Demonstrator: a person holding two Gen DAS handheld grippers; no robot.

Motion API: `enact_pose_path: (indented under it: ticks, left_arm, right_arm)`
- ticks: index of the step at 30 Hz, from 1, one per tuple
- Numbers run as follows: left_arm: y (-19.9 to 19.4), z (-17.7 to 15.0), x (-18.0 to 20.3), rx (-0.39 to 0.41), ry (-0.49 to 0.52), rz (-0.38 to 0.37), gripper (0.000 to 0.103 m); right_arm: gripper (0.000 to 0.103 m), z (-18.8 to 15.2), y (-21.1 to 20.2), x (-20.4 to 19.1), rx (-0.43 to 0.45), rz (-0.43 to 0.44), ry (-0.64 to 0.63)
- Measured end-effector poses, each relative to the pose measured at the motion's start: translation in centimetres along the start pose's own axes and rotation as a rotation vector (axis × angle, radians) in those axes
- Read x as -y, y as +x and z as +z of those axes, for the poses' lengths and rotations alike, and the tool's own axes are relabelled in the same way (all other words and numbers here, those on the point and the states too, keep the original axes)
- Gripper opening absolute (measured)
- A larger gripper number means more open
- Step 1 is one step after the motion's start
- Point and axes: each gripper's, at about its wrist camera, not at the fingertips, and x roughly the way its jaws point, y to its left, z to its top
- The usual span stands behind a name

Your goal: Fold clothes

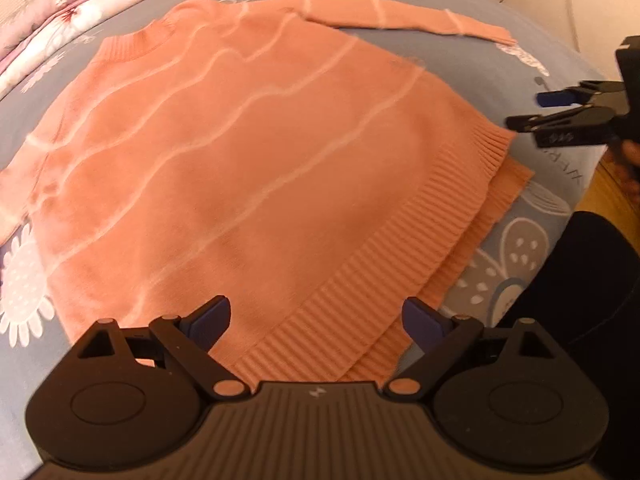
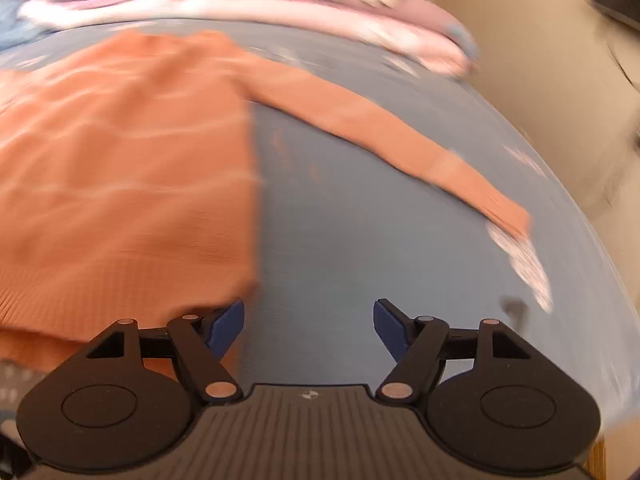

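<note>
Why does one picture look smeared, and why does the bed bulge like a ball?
Right wrist view: motion blur smears the orange sweater and its sleeve; the gripper itself stays crisp. Left wrist view: much sharper, only slightly soft. Both: fisheye lenses curve the bedsheet and darken the corners.

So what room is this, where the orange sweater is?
Probably a bedroom. The sweater lies on a bed's blue flowered sheet, with a folded pink quilt along the far edge.
</note>
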Motion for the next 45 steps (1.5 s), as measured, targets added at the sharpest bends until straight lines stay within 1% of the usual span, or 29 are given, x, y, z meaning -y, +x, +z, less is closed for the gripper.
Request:
enact_pose_path:
  ticks: [1, 2, 4, 5, 6, 8, 10, 11, 12, 14, 15, 18, 20, 23, 24, 26, 28, 32, 33, 35, 38, 40, 42, 45]
  left_arm:
    - [0.0, -0.4, -0.5, -0.005, -0.016, 0.017, 0.093]
    - [-0.2, -0.9, -1.2, -0.006, -0.038, 0.034, 0.093]
    - [-0.8, -2.0, -2.6, 0.019, -0.109, 0.060, 0.093]
    - [-1.3, -2.6, -3.5, 0.048, -0.163, 0.073, 0.093]
    - [-1.8, -3.2, -4.5, 0.073, -0.230, 0.086, 0.093]
    - [-2.7, -4.5, -6.8, 0.118, -0.388, 0.108, 0.093]
    - [-3.5, -6.1, -9.4, 0.153, -0.569, 0.136, 0.093]
    - [-3.9, -6.9, -10.7, 0.170, -0.659, 0.148, 0.093]
    - [-4.1, -7.7, -12.0, 0.174, -0.746, 0.135, 0.093]
    - [-4.4, -9.8, -15.1, 0.194, -0.942, 0.086, 0.092]
    - [-4.4, -10.6, -16.3, 0.201, -1.016, 0.058, 0.092]
    - [-3.2, -12.2, -19.0, 0.186, -1.150, -0.041, 0.092]
    - [-2.2, -12.6, -19.8, 0.159, -1.181, -0.072, 0.091]
    - [-1.4, -12.1, -20.1, 0.122, -1.168, -0.065, 0.091]
    - [-1.2, -12.0, -20.1, 0.116, -1.162, -0.075, 0.091]
    - [-0.9, -11.9, -20.1, 0.115, -1.147, -0.105, 0.091]
    - [-1.1, -12.0, -20.2, 0.118, -1.135, -0.102, 0.091]
    - [-2.1, -12.8, -20.4, 0.132, -1.118, -0.096, 0.092]
    - [-2.4, -13.0, -20.6, 0.142, -1.114, -0.102, 0.092]
    - [-3.1, -13.6, -20.9, 0.156, -1.108, -0.108, 0.092]
    - [-4.4, -14.3, -20.8, 0.167, -1.059, -0.132, 0.092]
    - [-5.3, -14.9, -20.6, 0.182, -1.013, -0.156, 0.092]
    - [-5.7, -15.6, -20.4, 0.188, -0.983, -0.164, 0.092]
    - [-5.9, -16.5, -20.0, 0.184, -0.959, -0.147, 0.092]
  right_arm:
    - [0.076, 0.0, 0.1, 1.4, -0.026, -0.006, 0.037]
    - [0.076, -0.1, 0.0, 2.5, -0.033, 0.028, 0.070]
    - [0.076, -0.2, -0.4, 4.3, -0.031, 0.144, 0.138]
    - [0.076, 0.0, -0.4, 4.9, -0.028, 0.214, 0.179]
    - [0.076, 0.2, -0.3, 5.5, -0.021, 0.277, 0.221]
    - [0.076, 0.8, 0.4, 5.8, -0.009, 0.368, 0.270]
    - [0.076, 1.8, 1.6, 5.5, -0.002, 0.429, 0.277]
    - [0.076, 2.4, 2.4, 5.1, -0.015, 0.459, 0.280]
    - [0.076, 3.1, 3.4, 4.7, -0.035, 0.489, 0.284]
    - [0.076, 3.9, 4.5, 4.3, -0.058, 0.502, 0.294]
    - [0.076, 4.3, 4.8, 4.1, -0.068, 0.502, 0.296]
    - [0.076, 4.4, 4.5, 3.6, -0.063, 0.497, 0.290]
    - [0.076, 4.3, 4.0, 3.3, -0.060, 0.492, 0.289]
    - [0.076, 4.1, 2.3, 2.4, -0.045, 0.499, 0.272]
    - [0.076, 4.2, 1.4, 1.6, -0.037, 0.515, 0.252]
    - [0.076, 4.6, -0.7, -1.4, -0.024, 0.556, 0.162]
    - [0.076, 4.8, -2.8, -5.9, -0.014, 0.595, 0.028]
    - [0.076, 4.6, -6.8, -17.9, 0.020, 0.647, -0.289]
    - [0.076, 4.1, -7.8, -21.2, 0.035, 0.652, -0.378]
    - [0.076, 2.8, -9.3, -26.7, 0.052, 0.663, -0.514]
    - [0.075, -0.5, -11.7, -33.0, 0.093, 0.665, -0.785]
    - [0.075, -3.3, -12.5, -35.5, 0.143, 0.600, -1.009]
    - [0.075, -5.3, -12.4, -36.8, 0.178, 0.508, -1.178]
    - [0.075, -5.5, -11.7, -37.9, 0.205, 0.422, -1.279]
